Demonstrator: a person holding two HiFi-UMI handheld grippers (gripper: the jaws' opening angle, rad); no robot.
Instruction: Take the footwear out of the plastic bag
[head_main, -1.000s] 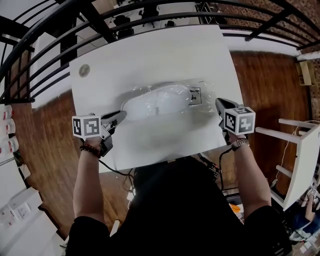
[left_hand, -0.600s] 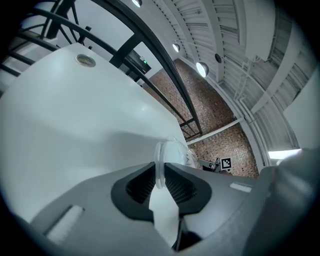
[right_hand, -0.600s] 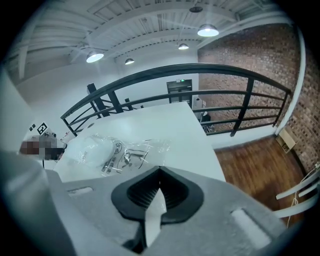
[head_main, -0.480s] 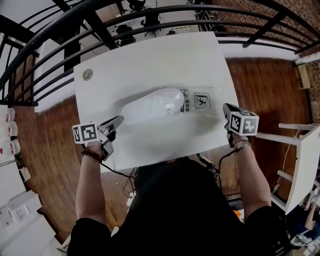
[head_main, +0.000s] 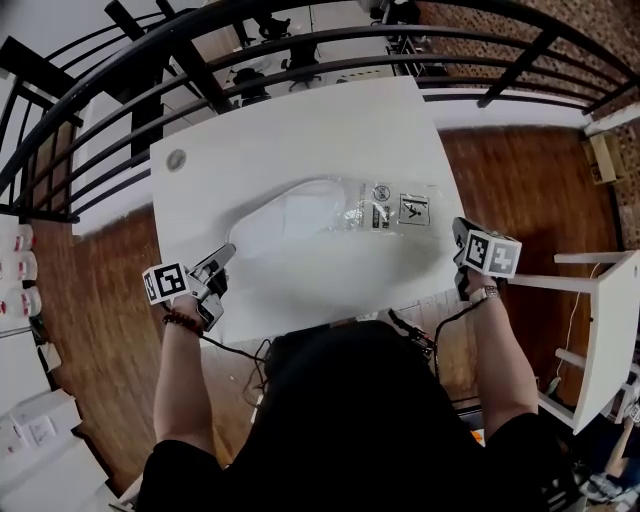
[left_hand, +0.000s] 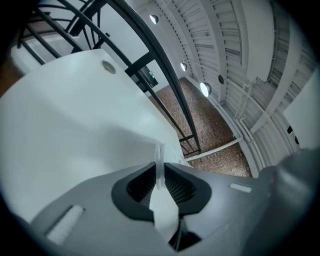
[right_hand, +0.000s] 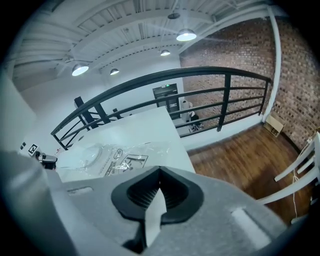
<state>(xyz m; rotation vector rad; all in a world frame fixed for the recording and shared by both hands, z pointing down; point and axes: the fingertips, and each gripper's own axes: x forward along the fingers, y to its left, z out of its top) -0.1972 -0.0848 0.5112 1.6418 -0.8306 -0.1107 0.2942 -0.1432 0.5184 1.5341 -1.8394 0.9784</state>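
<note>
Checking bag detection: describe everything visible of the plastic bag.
The plastic bag is clear, crinkled film lying flat on the white table, with white footwear inside and black printed labels at its right end. The left gripper pinches what looks like its left edge; the right gripper is clear of it.

1. We take this for an open upper level in a loft-style workspace, not a home.
2. A black metal railing (head_main: 300, 40) runs round the edge, and beyond it we see a lower floor with dark chairs (head_main: 270, 22).
3. One wall is bare brick (right_hand: 235, 50), and the ribbed white ceiling (right_hand: 125, 20) carries round hanging lamps (right_hand: 186, 35).
4. A plain white table (head_main: 300, 130) stands on a wooden plank floor (head_main: 540, 170).
</note>
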